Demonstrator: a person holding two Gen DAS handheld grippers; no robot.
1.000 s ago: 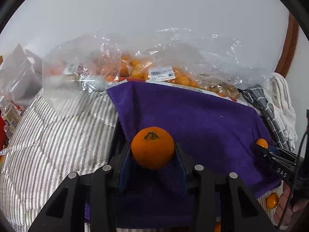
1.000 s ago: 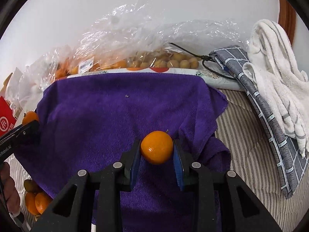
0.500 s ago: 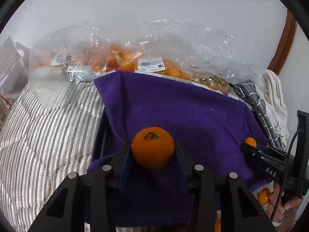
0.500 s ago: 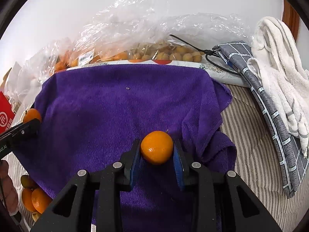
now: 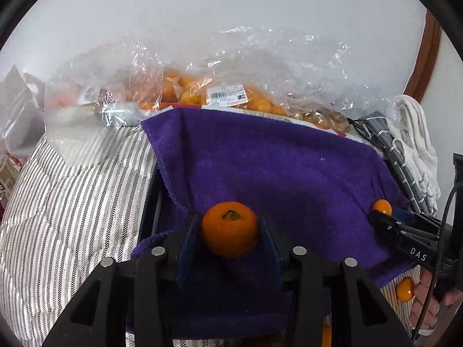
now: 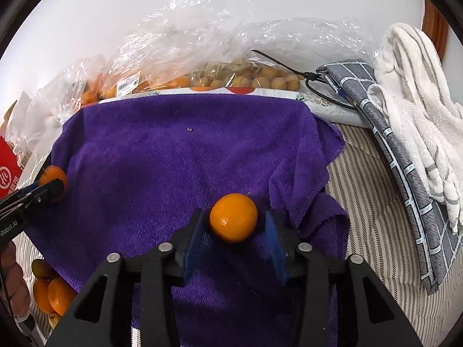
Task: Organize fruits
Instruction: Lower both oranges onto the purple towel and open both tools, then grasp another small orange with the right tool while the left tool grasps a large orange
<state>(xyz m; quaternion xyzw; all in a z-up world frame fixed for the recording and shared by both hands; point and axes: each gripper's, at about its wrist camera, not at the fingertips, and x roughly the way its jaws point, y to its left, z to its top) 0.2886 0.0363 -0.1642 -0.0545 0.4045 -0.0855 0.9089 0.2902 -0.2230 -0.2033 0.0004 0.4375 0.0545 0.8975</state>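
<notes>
1. Between the blue pads of the left gripper [image 5: 230, 231]: a round, deep orange mandarin with a brown stem scar on top [image 5: 230, 228]; jaws just opened a little wider; pads very near both flanks of the fruit, seemingly with a thin gap, so released rather than pinched.
2. Under this mandarin: a purple terry towel [image 5: 275, 167], spread out and wrinkled at its near left corner.
3. Between the blue pads of the right gripper [image 6: 233, 225]: a smooth, glossy, lighter orange citrus fruit [image 6: 233, 221]; jaws also just opened, now parted; clear space on the right side of the fruit and a narrower one on the left; not gripped, resting on the purple towel near its folded right edge.
4. Both fruits on the near part of the towel, well apart, one toward each side edge.
5. Behind the towel, against the white wall: crumpled clear plastic bags [image 5: 231, 86] with small orange fruits and pale brown round fruits inside; a barcode label on one bag.
6. Below the towel: a quilted cover with grey and white stripes [image 5: 72, 202].
7. At the right: a grey checked cloth [image 6: 390, 144] with a white towel [image 6: 411, 92] lying beside it.
8. At the near left corner of the towel: several loose orange fruits [image 6: 49, 292] on the striped cover.
</notes>
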